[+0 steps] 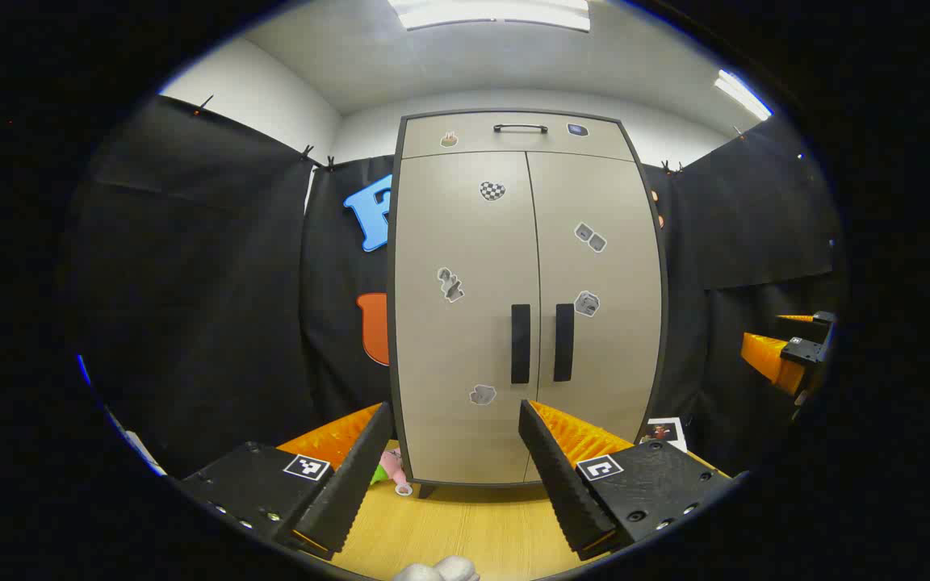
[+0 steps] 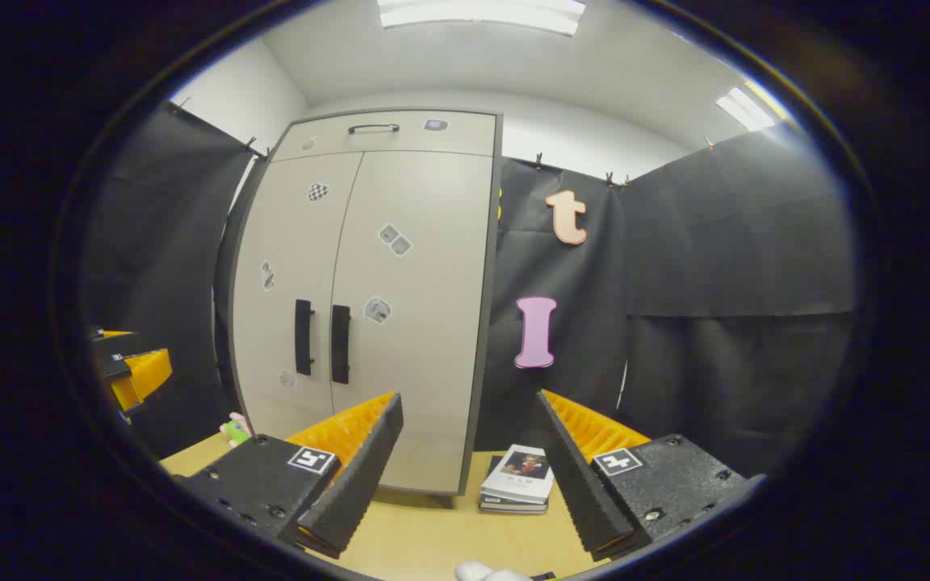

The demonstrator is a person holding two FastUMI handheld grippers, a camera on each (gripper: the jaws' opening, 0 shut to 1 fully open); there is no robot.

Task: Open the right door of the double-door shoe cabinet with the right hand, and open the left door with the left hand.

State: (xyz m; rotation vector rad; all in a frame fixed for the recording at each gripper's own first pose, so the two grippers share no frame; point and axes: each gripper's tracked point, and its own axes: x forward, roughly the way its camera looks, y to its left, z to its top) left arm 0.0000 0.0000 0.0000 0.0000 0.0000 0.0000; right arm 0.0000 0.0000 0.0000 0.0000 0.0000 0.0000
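Observation:
A tall beige shoe cabinet [image 1: 525,298] [image 2: 368,307] stands on the wooden table, both doors closed. The left door [image 1: 465,323] [image 2: 287,298] and right door [image 1: 598,307] [image 2: 412,315] each carry a black vertical handle beside the centre seam: left handle [image 1: 521,343] [image 2: 303,336], right handle [image 1: 563,342] [image 2: 341,344]. My left gripper [image 1: 457,415] is open, short of the cabinet front and low. My right gripper [image 2: 471,403] is open too, aimed past the cabinet's right edge. The right gripper [image 1: 796,355] also appears at the far right of the left gripper view; the left gripper [image 2: 122,363] appears at the left of the right gripper view.
A drawer with a dark handle [image 1: 520,128] tops the cabinet. A pink and green toy [image 1: 388,470] lies at the cabinet's left foot. A small stack of books [image 2: 517,480] [image 1: 665,432] lies to its right on the wooden table [image 1: 465,524]. Black cloth walls surround the booth.

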